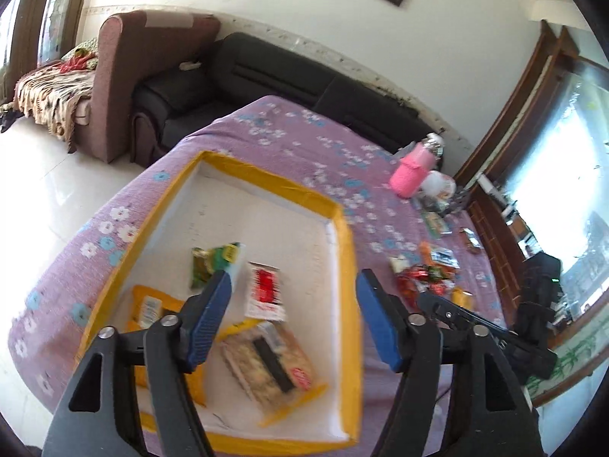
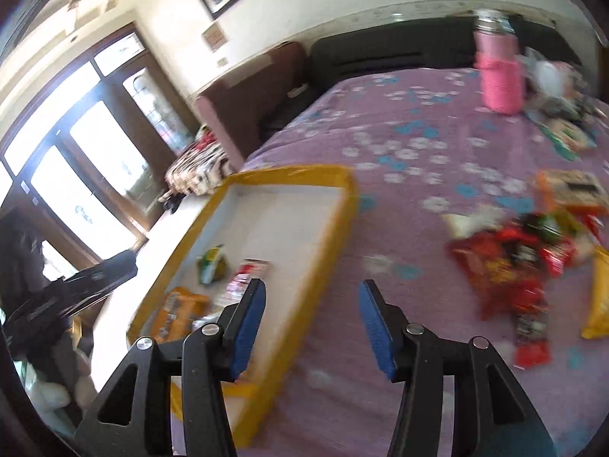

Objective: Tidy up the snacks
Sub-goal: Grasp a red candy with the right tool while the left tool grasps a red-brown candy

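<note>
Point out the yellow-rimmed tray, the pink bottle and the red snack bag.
yellow-rimmed tray (image 1: 266,177), left wrist view, far rim.
pink bottle (image 2: 500,80), right wrist view, middle of its knitted sleeve.
red snack bag (image 2: 498,266), right wrist view, middle of the bag.

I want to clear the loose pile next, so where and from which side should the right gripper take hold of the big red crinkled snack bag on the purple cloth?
Probably by the near left edge of the big red crinkled snack bag, coming down from above on the tray side. It lies flat on the purple flowered cloth; that edge sits on bare cloth, while other packets crowd its far and right sides. The right gripper is open and empty.
</note>
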The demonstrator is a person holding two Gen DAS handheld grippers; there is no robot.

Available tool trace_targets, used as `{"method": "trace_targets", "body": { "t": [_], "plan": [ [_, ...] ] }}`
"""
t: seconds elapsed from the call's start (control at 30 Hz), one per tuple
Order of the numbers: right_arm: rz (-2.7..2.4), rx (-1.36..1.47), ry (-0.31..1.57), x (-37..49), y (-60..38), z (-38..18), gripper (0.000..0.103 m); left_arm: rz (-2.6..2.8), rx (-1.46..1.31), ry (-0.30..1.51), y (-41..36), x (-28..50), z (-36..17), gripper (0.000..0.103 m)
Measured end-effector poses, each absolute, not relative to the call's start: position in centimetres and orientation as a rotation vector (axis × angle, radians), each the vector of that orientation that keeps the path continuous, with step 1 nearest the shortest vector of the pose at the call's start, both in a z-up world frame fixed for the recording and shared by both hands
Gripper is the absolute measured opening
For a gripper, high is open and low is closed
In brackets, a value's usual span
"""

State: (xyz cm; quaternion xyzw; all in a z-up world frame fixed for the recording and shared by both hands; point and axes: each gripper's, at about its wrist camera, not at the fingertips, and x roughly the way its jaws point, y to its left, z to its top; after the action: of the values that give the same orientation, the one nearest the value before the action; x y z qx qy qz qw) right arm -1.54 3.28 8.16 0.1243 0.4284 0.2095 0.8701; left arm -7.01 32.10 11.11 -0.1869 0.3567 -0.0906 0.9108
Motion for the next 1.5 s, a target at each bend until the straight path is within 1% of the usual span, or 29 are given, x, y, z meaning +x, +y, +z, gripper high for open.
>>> {"method": "trace_targets", "body": {
  "t": [0.1, 0.13, 0.2, 0.3, 0.47, 0.57, 0.7, 0.8, 0.83, 0.9, 0.93, 1.07, 1.27, 1.5],
  "plan": [
    [0.335, 0.320, 0.908, -2.5, -3.3, 7.1, 0.054, -0.198, -0.425, 0.685, 30.9, -8.5, 10.9, 0.072],
    [0.298, 0.335, 0.910, -2.7, -5.2, 6.9, 0.056, -0.190, -0.432, 0.675, 30.4, -8.7, 10.5, 0.072],
    [0.227, 0.392, 0.918, -3.6, -9.2, 6.1, 0.056, -0.173, -0.418, 0.688, 29.4, -8.6, 9.7, 0.072],
    [0.177, 0.434, 0.924, -4.0, -12.3, 5.3, 0.057, -0.212, -0.396, 0.732, 27.6, -8.3, 8.8, 0.072],
    [0.174, 0.382, 0.928, -3.0, -11.9, 4.5, 0.057, -0.268, -0.384, 0.763, 26.0, -8.5, 8.7, 0.072],
    [0.164, 0.306, 0.941, -1.5, -9.9, 3.5, 0.057, -0.283, -0.380, 0.785, 25.3, -8.5, 8.5, 0.072],
    [0.114, 0.137, 0.972, 0.3, -7.2, 1.7, 0.056, -0.315, -0.365, 0.814, 24.1, -7.9, 8.4, 0.072],
    [0.090, 0.073, 0.955, 0.9, -6.5, 1.5, 0.055, -0.350, -0.363, 0.840, 22.8, -7.0, 8.2, 0.072],
    [0.088, 0.064, 0.952, 1.0, -6.4, 1.5, 0.051, -0.366, -0.367, 0.856, 22.2, -6.5, 8.1, 0.072],
    [0.086, 0.036, 0.941, 1.0, -6.1, 1.4, 0.038, -0.398, -0.377, 0.887, 21.1, -5.5, 7.7, 0.072],
    [0.090, 0.031, 0.935, 0.9, -6.1, 1.3, 0.038, -0.414, -0.379, 0.905, 20.3, -4.9, 7.5, 0.072],
    [0.102, 0.076, 0.914, 0.2, -7.0, 1.5, 0.038, -0.442, -0.376, 0.970, 17.7, -2.5, 6.4, 0.072],
    [0.097, 0.196, 0.931, -0.8, -9.9, 1.6, 0.038, -0.429, -0.348, 1.052, 13.5, 1.6, 3.7, 0.072],
    [0.137, 0.329, 0.948, -0.7, -11.8, 1.6, 0.038, -0.402, -0.165, 1.066, 7.7, 5.4, 1.8, 0.072]
  ]
}}
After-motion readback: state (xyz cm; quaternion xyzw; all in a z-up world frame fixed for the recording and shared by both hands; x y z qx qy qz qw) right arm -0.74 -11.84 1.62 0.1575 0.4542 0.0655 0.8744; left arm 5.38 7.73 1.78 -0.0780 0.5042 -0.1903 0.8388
